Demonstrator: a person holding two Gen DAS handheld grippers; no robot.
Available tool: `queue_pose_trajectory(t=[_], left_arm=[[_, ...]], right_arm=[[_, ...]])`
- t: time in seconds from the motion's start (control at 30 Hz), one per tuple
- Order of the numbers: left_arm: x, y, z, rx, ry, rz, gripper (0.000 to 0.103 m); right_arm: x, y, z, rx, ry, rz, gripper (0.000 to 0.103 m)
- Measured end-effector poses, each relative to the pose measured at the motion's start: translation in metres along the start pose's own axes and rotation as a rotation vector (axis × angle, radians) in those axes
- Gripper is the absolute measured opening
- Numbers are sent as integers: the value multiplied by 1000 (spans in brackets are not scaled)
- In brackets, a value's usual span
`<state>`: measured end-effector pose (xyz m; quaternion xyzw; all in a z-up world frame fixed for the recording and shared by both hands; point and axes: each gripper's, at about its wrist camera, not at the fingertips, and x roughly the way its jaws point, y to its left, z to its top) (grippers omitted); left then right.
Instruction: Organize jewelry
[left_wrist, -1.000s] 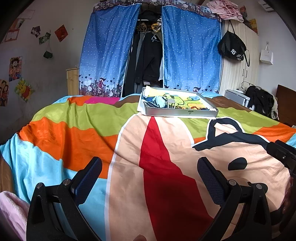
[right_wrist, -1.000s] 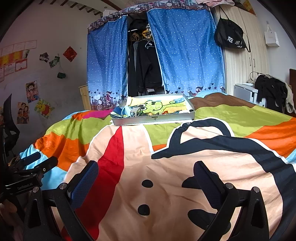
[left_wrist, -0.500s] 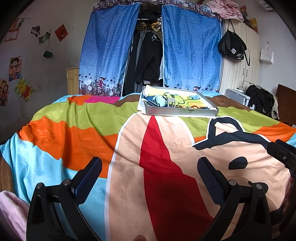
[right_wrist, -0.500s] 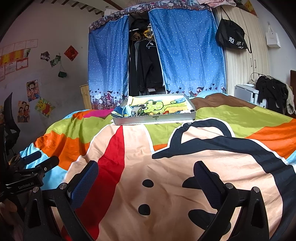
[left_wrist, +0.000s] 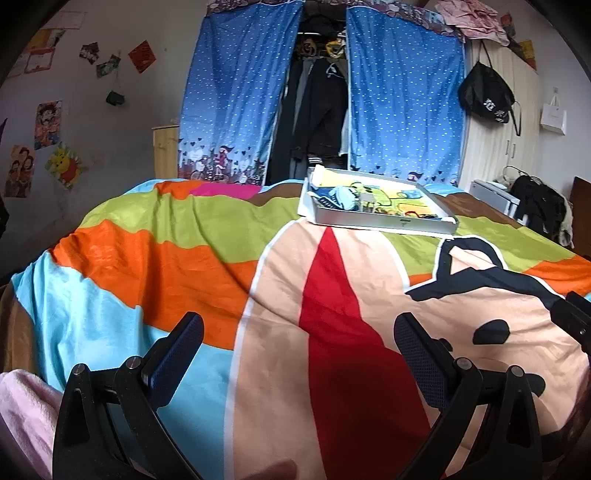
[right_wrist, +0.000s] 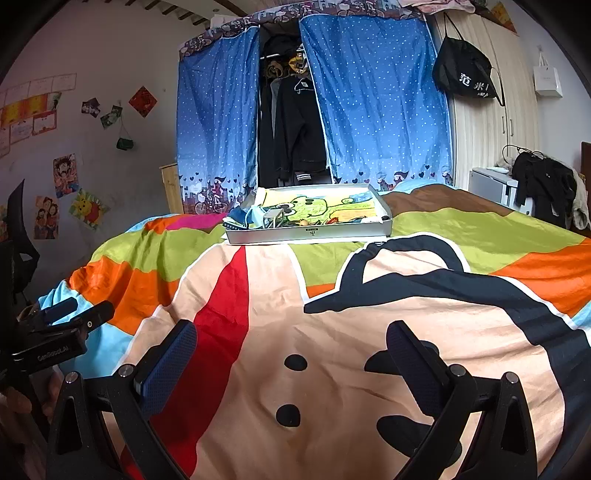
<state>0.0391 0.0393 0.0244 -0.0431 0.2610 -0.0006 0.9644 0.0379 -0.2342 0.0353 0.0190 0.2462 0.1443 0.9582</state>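
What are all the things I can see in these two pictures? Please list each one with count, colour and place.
tray: one, silver, far end of the bed, holding small mixed items too small to name
bedspread: one, multicoloured cartoon print, covering the bed
curtains: two, blue with white dots, parted before the wardrobe behind the bed
dark clothes: several, black, hanging between the curtains
bag: one, black, hanging on the pale cupboard at right
posters: several, colourful, on the left wall
left tongs: one, black with blue pads, open, low over the bed
right tongs: one, black with blue pads, open, low over the bed
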Motion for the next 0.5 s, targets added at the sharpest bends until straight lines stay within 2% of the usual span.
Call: queue_pose_trajectory(t=[0.5], left_arm=[[2,0,-4,15,7,17,101]], right_arm=[[1,0,-1,2,6,0,103]])
